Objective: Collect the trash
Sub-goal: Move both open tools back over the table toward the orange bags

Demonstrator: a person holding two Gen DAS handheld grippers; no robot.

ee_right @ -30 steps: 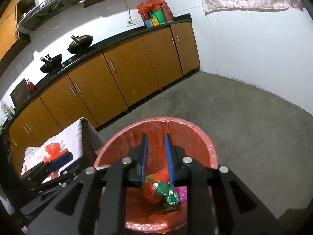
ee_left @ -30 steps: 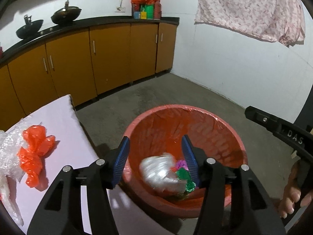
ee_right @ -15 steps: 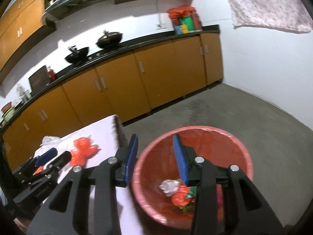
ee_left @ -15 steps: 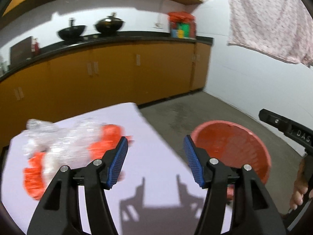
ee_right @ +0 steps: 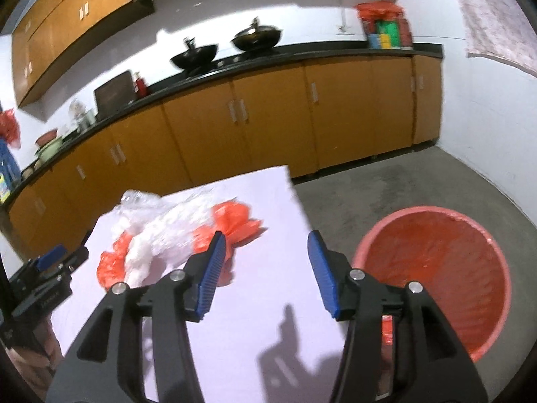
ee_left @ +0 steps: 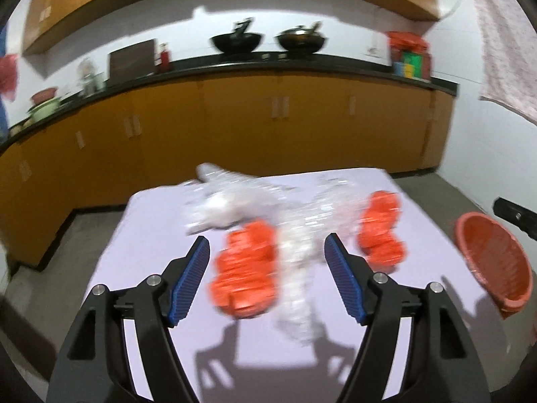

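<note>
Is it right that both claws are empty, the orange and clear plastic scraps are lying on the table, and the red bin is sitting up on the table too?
Not quite: the red bin stands on the floor beside the table, as the right wrist view shows. Both claws, left and right, are empty, and the orange scraps and clear plastic lie on the table.

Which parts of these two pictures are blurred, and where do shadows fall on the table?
Left wrist view: the orange bags and clear plastic are smeared by motion blur, while the left hand-held gripper stays sharp; its shadow falls on the table near the camera. Right wrist view: the cabinets are softly blurred, and the right hand-held gripper casts a shadow on the table.
</note>
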